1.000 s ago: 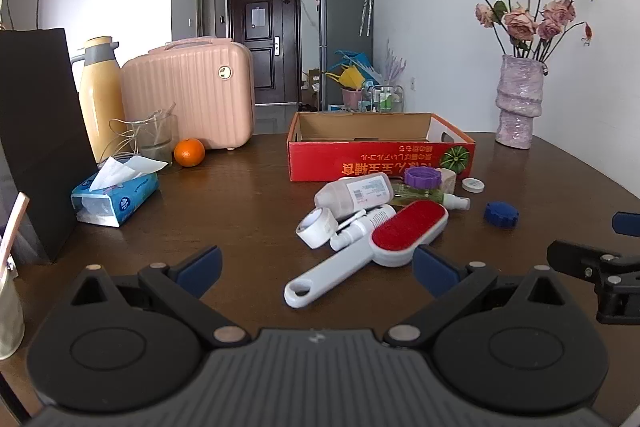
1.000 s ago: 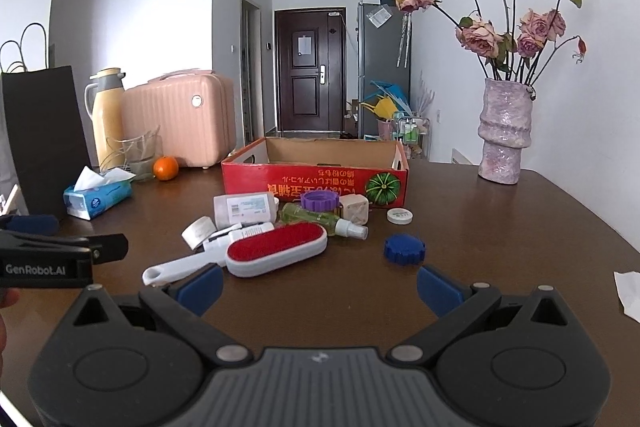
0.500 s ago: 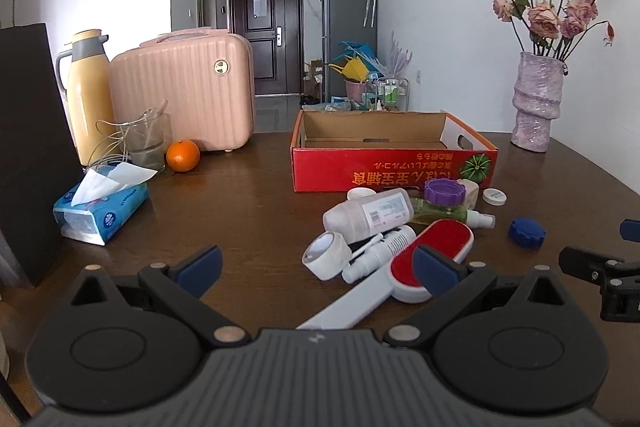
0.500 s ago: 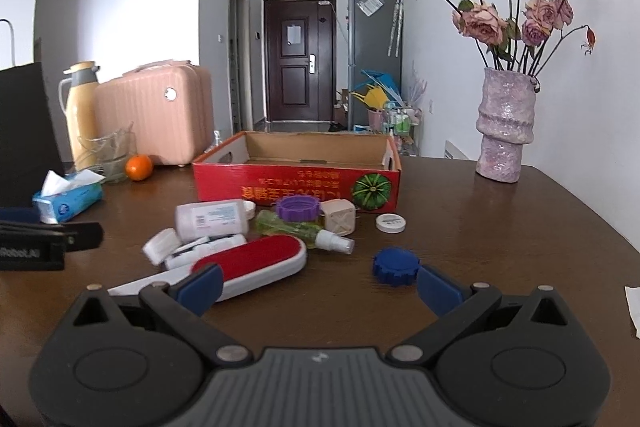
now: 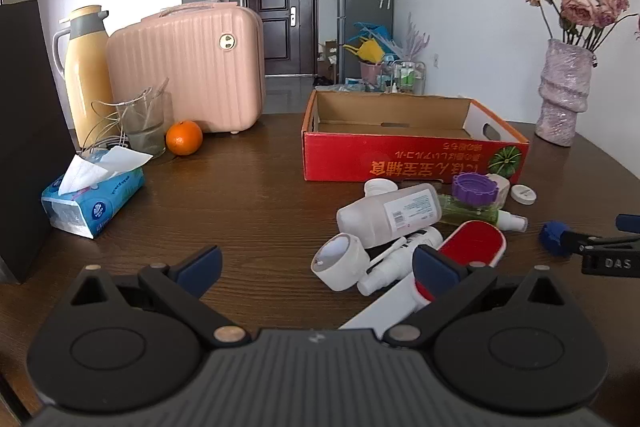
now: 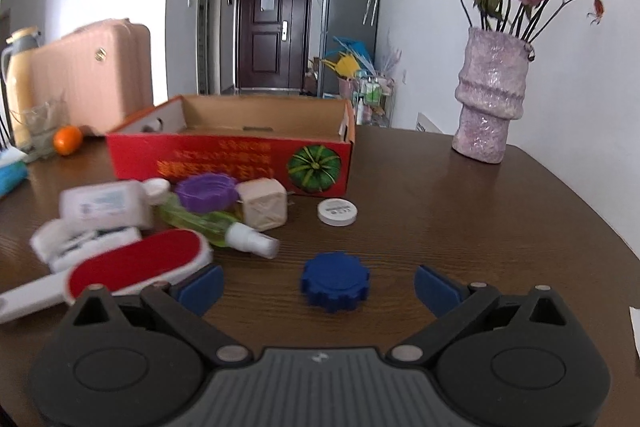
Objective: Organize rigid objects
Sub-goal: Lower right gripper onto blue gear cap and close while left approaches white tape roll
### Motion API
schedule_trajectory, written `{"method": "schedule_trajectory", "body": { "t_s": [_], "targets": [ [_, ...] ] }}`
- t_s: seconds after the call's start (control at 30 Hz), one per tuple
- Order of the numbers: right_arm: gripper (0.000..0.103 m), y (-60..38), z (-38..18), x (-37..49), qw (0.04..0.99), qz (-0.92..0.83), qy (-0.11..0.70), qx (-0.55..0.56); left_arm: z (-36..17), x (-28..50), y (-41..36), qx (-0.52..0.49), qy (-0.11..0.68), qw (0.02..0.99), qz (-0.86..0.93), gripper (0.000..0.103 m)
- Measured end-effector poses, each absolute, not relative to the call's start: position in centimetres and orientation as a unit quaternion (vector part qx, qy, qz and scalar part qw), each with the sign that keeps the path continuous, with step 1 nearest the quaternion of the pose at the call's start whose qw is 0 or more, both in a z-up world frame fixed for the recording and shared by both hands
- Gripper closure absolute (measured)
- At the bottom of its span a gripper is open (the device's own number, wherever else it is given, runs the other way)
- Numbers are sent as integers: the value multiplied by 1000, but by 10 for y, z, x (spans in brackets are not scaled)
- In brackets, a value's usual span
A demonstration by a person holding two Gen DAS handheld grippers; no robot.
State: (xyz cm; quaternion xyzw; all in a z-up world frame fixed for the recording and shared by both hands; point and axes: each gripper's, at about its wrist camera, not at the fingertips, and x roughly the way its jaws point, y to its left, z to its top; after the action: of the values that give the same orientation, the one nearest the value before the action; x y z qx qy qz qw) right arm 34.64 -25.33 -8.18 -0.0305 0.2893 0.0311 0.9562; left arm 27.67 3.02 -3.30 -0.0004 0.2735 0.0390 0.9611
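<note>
"DAS" on the right gripper [image 5: 608, 261], box [image 5: 412, 157] lettering inverted, unreadable

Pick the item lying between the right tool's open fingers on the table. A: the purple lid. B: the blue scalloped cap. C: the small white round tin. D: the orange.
B: in the right wrist view the blue scalloped cap lies on the table midway between the right tool's spread blue pads, untouched, with the other items farther off.
</note>
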Motion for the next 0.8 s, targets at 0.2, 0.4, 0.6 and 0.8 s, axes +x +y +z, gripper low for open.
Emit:
{"method": "schedule_trajectory", "body": {
  "t_s": [0.2,0.4,0.6,0.8],
  "targets": [
    [13,-268,-103,378,947,33,320,-7,-40,291,32,-14,286,957,42,0],
    [20,-267,-110,395,947,41,317,-8,-49,301,31,-23,300,953,36,0],
    [50,-265,-116,399,942,48,331,-3,-55,306,37,-36,305,951,36,0],
    [50,-262,-109,385,952,36,304,-4,-53,302,39,-40,296,954,30,0]
  ]
}}
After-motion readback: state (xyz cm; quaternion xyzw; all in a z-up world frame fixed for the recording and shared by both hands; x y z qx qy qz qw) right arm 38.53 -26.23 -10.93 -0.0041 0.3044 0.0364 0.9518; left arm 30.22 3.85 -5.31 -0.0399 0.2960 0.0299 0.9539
